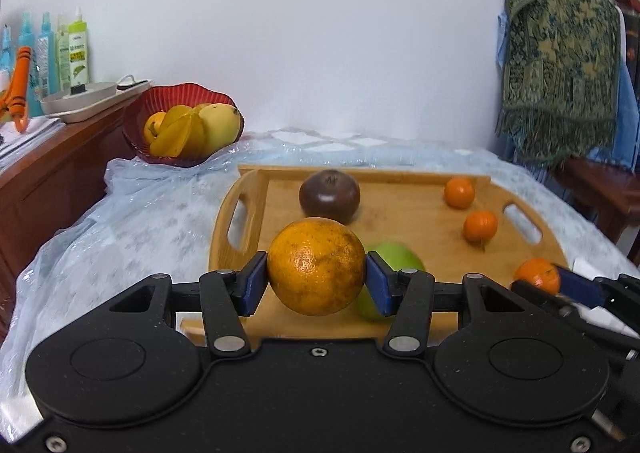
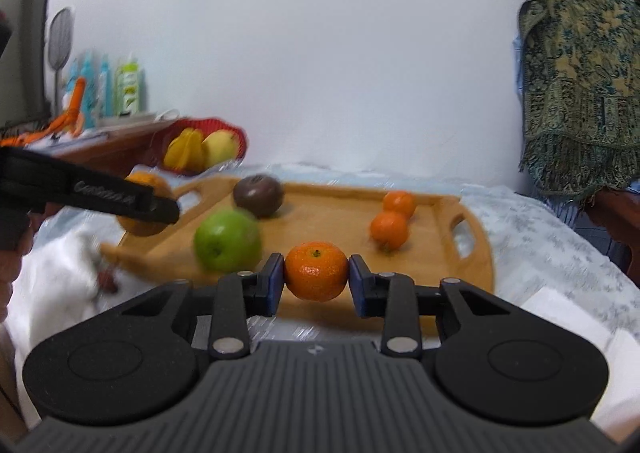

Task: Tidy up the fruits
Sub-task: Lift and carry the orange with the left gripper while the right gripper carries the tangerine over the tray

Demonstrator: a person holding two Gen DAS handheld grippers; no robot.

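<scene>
My left gripper [image 1: 316,279] is shut on a large mottled orange [image 1: 316,265], held above the near end of the wooden tray [image 1: 404,189]. My right gripper [image 2: 316,279] is shut on a small mandarin [image 2: 316,271], also lifted over the tray's [image 2: 340,197] near edge. In the left wrist view that mandarin [image 1: 538,275] and the right gripper's fingers [image 1: 580,287] show at the right. On the tray lie a green apple [image 2: 226,241], a dark brown round fruit [image 2: 258,191] and two more mandarins [image 2: 389,229] [image 2: 399,203]. The apple [image 1: 394,255] is partly hidden behind the orange.
A red bowl [image 1: 180,101] with starfruit, a mango and an orange stands at the back left, by a wooden cabinet [image 1: 52,173] bearing bottles and a dish. A patterned green cloth [image 1: 560,53] hangs at the right. Clear plastic sheeting [image 1: 132,213] covers the table.
</scene>
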